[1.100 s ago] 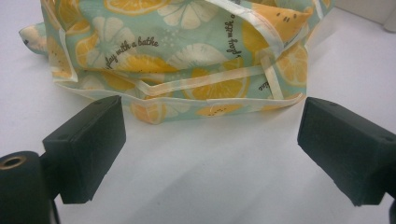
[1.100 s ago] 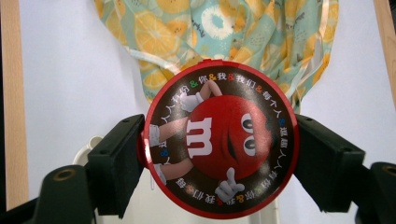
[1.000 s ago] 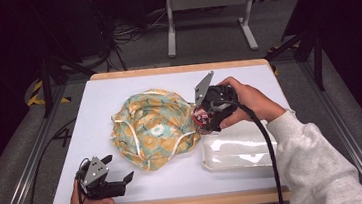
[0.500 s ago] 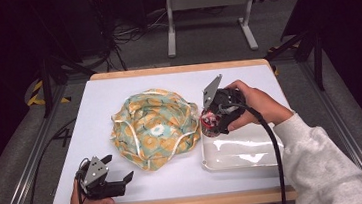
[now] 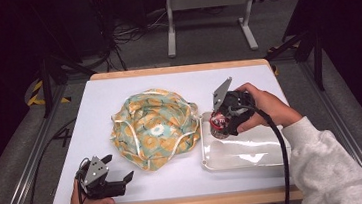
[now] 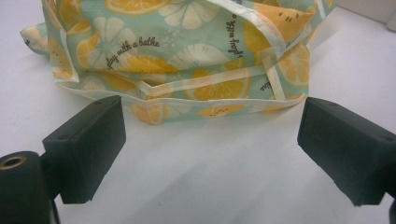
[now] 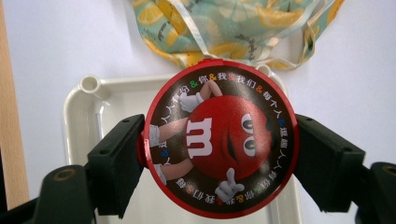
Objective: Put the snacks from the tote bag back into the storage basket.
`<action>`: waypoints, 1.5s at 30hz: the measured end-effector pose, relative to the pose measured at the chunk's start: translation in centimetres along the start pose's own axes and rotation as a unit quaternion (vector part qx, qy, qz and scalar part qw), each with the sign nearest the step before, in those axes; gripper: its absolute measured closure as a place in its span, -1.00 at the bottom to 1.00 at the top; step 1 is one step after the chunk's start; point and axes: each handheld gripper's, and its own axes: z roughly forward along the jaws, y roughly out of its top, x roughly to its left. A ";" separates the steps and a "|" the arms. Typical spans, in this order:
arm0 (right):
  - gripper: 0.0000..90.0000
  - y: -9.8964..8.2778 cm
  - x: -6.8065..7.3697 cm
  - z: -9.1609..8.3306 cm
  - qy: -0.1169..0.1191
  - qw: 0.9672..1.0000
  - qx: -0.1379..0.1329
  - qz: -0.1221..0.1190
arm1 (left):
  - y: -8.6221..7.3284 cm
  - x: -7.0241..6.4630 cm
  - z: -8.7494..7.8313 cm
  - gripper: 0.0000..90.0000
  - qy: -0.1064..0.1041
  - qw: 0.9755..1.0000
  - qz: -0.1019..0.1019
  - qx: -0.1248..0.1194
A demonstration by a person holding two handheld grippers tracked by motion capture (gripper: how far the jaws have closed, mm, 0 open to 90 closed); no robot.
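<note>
A round red candy tin (image 7: pixel 219 140) with a cartoon lid is clamped between the jaws of my right gripper (image 5: pixel 221 120), and it hangs over the left end of a white tray (image 5: pixel 264 154). The tin (image 5: pixel 218 122) is just right of a crumpled cloth bag (image 5: pixel 154 127) printed with orange slices. My left gripper (image 5: pixel 121 180) rests open near the table's front left corner. Nothing lies between its fingers (image 6: pixel 88 144), and they point at the bag's near hem (image 6: pixel 187 88).
The white table (image 5: pixel 118 93) has a wooden edge along its front. The tray (image 7: pixel 93 112) lies at the right front. Stand legs and cables are on the floor beyond the table's far edge.
My right gripper has carried the tin from beside the bag rightward and toward the front, over the tray's left end. The left gripper has stayed put.
</note>
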 end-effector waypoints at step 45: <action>-0.47 -6.4 -1.2 4.0 0.010 0.997 0.061 0.042 | 0.0 0.0 0.3 -0.81 -0.005 1.000 0.000 0.005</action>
